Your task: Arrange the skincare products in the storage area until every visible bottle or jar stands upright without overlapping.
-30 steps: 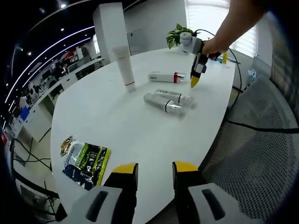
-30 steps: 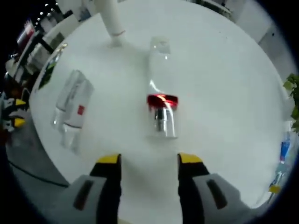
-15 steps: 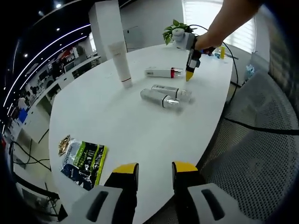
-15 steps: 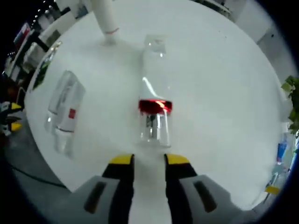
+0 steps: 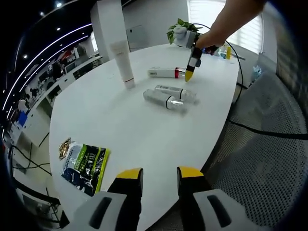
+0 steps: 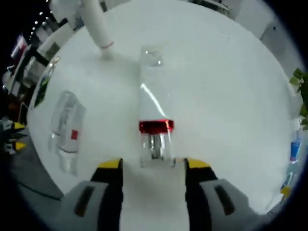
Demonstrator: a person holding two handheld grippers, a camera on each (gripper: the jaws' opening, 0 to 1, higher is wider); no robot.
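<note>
A white tube (image 5: 123, 65) stands upright on the white table (image 5: 120, 130). Beside it a white bottle with a red band (image 5: 166, 73) lies on its side, and two clear bottles (image 5: 168, 96) lie side by side nearer the edge. In the right gripper view the red-banded bottle (image 6: 153, 106) lies lengthwise, its clear cap (image 6: 156, 147) pointing at me. My right gripper (image 6: 154, 166) is open, and the cap's end just reaches between its tips. The two clear bottles (image 6: 67, 130) lie to the left and the tube (image 6: 96, 21) stands beyond. My left gripper (image 5: 159, 174) hangs open at the table's near edge, holding nothing.
A green snack packet (image 5: 86, 163) lies near the table's left edge. A potted plant (image 5: 180, 29) and small bottles (image 5: 226, 50) stand at the far end. A person's arm (image 5: 226, 24) holds the right gripper (image 5: 189, 74). A grey floor lies to the right of the table.
My right gripper's jaws narrowed half a second ago and now stand wider apart, closer to the red-banded bottle's cap. The left gripper has kept its place.
</note>
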